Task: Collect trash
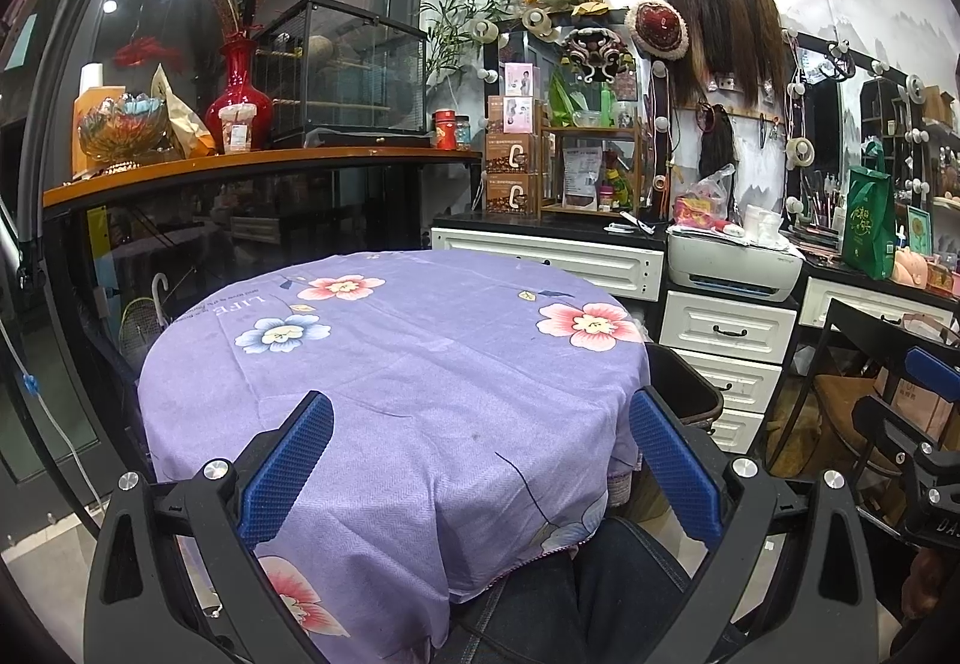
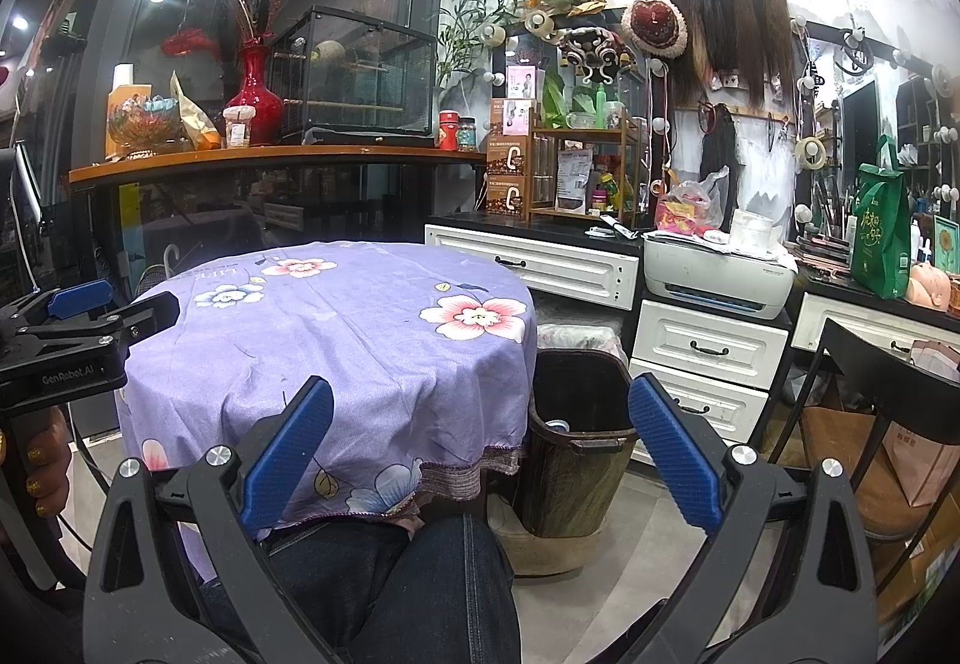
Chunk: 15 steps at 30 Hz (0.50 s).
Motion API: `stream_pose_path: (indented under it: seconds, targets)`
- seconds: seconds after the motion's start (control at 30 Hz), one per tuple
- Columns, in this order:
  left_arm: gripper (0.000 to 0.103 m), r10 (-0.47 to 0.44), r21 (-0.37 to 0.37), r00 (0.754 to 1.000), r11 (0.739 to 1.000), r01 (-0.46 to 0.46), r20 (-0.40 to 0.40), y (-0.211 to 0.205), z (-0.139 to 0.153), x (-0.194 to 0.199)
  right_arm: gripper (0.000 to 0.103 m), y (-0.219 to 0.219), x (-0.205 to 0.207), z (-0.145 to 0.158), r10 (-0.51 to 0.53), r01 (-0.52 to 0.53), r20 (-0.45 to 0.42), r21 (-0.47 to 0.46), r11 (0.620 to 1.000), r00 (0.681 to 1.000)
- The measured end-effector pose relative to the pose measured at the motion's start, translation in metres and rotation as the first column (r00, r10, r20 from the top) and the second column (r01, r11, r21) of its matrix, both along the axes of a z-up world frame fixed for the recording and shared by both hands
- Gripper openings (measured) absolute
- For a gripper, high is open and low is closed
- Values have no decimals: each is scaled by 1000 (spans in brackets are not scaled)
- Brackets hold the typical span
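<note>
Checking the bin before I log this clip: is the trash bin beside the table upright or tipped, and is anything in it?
Upright. The trash bin stands on the floor beside the table, mouth facing up. Something pale shows inside near the rim; how full, cannot tell.

Left tool (image 1: 480, 460) and right tool (image 2: 480, 448), both fingers spread, empty.

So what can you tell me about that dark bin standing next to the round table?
The bin is a dark brown, plastic-looking tub with streaky, worn sides and a thick rolled rim bearing a handle-like lip at the front. It stands upright and open on the floor, seated in a low tan base, right beside the purple floral tablecloth, whose fringe hangs close by. Inside, only a small pale item shows; the rest is hidden.
</note>
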<state>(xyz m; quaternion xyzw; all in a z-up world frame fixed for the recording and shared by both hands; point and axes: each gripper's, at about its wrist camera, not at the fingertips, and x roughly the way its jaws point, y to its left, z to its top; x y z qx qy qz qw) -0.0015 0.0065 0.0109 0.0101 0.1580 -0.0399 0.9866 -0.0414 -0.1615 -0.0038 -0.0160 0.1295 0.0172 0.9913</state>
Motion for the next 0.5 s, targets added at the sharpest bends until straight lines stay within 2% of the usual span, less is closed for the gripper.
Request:
stream_pose_path:
  seconds: [0.33, 0.5]
  targets:
    - [98, -16, -3, 1000, 1000, 16, -1, 5, 1, 2, 97, -1, 1, 1, -1, 1, 1, 1, 1000, 1000]
    - [98, 11, -12, 1000, 1000, -11, 6, 9, 1, 4, 97, 0, 0, 0, 0, 0, -1, 1, 1000, 1000]
